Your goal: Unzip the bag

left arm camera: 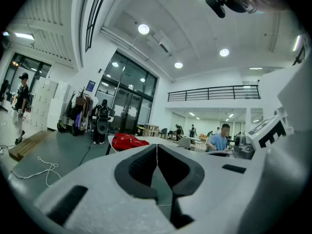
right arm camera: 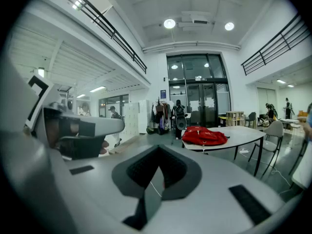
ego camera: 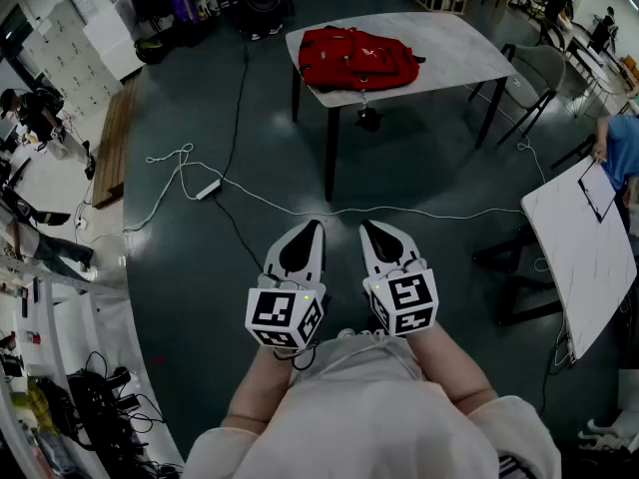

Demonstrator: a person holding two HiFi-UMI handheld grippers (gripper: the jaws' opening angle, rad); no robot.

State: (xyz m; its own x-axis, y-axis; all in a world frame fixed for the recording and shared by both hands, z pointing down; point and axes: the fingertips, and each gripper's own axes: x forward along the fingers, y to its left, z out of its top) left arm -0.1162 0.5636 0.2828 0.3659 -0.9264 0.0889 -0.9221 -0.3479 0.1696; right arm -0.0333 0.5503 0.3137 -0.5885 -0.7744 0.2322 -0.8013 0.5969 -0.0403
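Left gripper [ego camera: 310, 234] and right gripper [ego camera: 372, 234], jaws clenched empty, red bag [ego camera: 357, 58] well ahead on table [ego camera: 469, 53]

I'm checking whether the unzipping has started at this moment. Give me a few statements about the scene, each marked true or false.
1. The red bag lies on the table. True.
2. The left tool grips the bag's zipper. False: it is shut on nothing, well short of the bag.
3. The right tool has its jaws wide apart. False: they meet at the tips.
4. A white cable runs across the floor between the tools and the table. True.
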